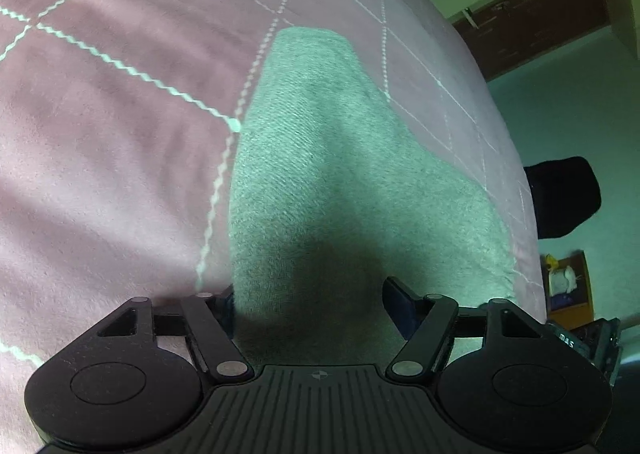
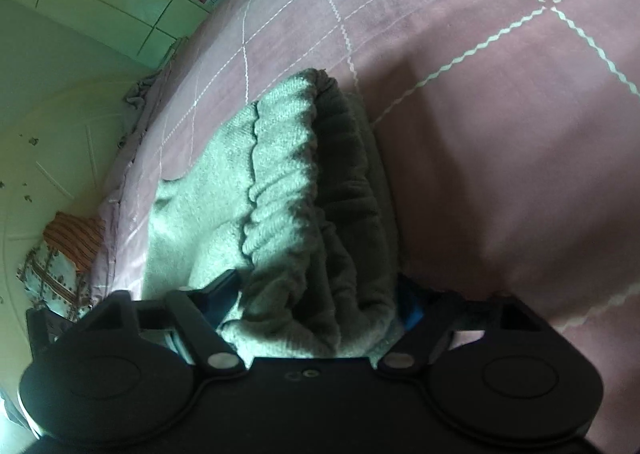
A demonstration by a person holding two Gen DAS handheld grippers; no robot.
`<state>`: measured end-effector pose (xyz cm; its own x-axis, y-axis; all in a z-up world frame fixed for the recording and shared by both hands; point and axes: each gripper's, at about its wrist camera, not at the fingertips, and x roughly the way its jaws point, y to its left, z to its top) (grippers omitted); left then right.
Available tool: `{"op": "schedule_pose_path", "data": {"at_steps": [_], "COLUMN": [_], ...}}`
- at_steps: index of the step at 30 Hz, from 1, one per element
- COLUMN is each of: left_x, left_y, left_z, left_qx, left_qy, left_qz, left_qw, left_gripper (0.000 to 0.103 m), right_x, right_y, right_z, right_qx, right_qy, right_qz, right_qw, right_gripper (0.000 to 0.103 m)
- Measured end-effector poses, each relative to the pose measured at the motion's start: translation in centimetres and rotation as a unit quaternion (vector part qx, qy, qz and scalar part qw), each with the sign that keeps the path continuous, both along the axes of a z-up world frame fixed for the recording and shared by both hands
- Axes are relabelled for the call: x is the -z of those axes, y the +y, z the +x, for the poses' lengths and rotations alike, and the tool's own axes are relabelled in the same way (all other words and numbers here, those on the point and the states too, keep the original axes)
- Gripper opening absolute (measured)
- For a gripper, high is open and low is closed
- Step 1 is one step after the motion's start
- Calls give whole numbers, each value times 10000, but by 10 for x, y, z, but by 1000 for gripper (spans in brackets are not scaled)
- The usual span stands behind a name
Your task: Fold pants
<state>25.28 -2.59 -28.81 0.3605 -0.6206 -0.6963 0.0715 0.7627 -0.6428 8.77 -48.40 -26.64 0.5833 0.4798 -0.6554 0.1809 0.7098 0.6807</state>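
Note:
Grey knit pants [image 1: 320, 173] lie on a pink quilted bedspread [image 1: 100, 133]. In the left wrist view a leg runs away from my left gripper [image 1: 308, 306], whose jaws stand wide apart on either side of the cloth near the hem end. In the right wrist view the gathered elastic waistband [image 2: 288, 181] is bunched and stacked. My right gripper [image 2: 316, 302] has its jaws apart around the thick waistband fold, with cloth filling the gap. Its fingertips are mostly hidden by the cloth.
The bed edge [image 1: 516, 173] curves along the right in the left wrist view, with a black object [image 1: 564, 197] and a small wooden box [image 1: 568, 286] on the floor beyond. In the right wrist view the bed edge [image 2: 132, 157] is on the left, with striped cloth [image 2: 68, 238] on the floor.

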Motion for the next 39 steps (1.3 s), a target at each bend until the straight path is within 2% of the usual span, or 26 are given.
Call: {"op": "schedule_pose_path", "data": {"at_steps": [1, 2, 3, 5, 8, 12, 13, 15, 17, 23, 28, 33, 39], "left_x": [-3, -3, -2, 2, 2, -8, -11, -19, -27, -66, -106, -139, -150], "left_y": [1, 3, 6, 8, -7, -24, -25, -25, -24, -22, -12, -12, -19], "left_z": [-2, -2, -1, 2, 3, 1, 0, -5, -10, -9, 14, 50, 102], "left_qx": [14, 10, -39, -76, -42, -7, -31, -92, -186, -308, -436, -570, -794], "left_qy": [-44, -53, 6, 65, -109, -268, -286, -403, -503, -834, -1204, -1638, -1815], "left_qz": [48, 68, -28, -14, 315, 683, 697, 728, 704, 492, 441, 658, 992], "left_qw": [10000, 10000, 10000, 9999, 9994, 9973, 9972, 9965, 9961, 9948, 9908, 9826, 9751], "left_gripper": [53, 48, 48, 48, 48, 48, 48, 40, 37, 34, 34, 34, 34], "right_x": [-1, -4, -7, -7, 4, 7, 6, 0, -8, -43, -80, -102, -134], "right_y": [3, 3, 4, 4, 3, 10, 12, 17, 18, 22, 30, 24, 52], "right_z": [0, -2, -4, -3, 7, 11, 11, 8, 1, -7, 7, 32, 65], "right_qx": [4, -10, -91, -210, -136, -96, -70, -42, -88, -142, -343, -370, -302], "right_qy": [-2, -49, -134, -166, -78, -103, -98, -91, -272, -728, -1208, -1569, -1774], "right_qz": [46, 58, 7, -112, 7, -113, -148, -246, -209, 133, 136, 174, 73], "right_qw": [10000, 10000, 9999, 9996, 9999, 9998, 9998, 9996, 9994, 9972, 9920, 9868, 9836], "right_gripper": [57, 54, 53, 53, 53, 53, 53, 51, 47, 45, 45, 45, 45]}}
